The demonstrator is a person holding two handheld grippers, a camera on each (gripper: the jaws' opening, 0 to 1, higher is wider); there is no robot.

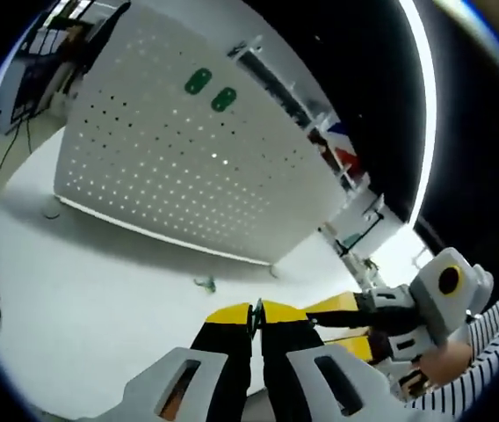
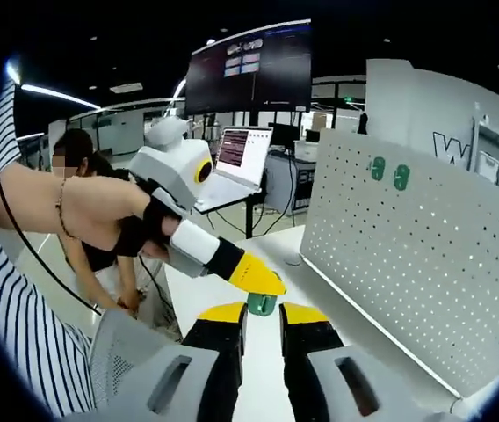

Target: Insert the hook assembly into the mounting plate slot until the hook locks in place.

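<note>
- Pegboard (image 2: 408, 255), white perforated metal panel, stands upright on the white worktop (image 1: 100, 290), ahead of both claws; two green oval hooks (image 2: 387, 172) already sit near its top edge.
- Right claw (image 2: 262, 309), yellow-tipped, pinches a small green hook piece (image 2: 262, 304), pegboard just to its right.
- Left claw (image 1: 256, 315) is pressed nearly together; contents unclear.

White table (image 1: 100, 281) bears pegboard (image 1: 188, 167), perhaps hook (image 1: 206, 283).
</note>
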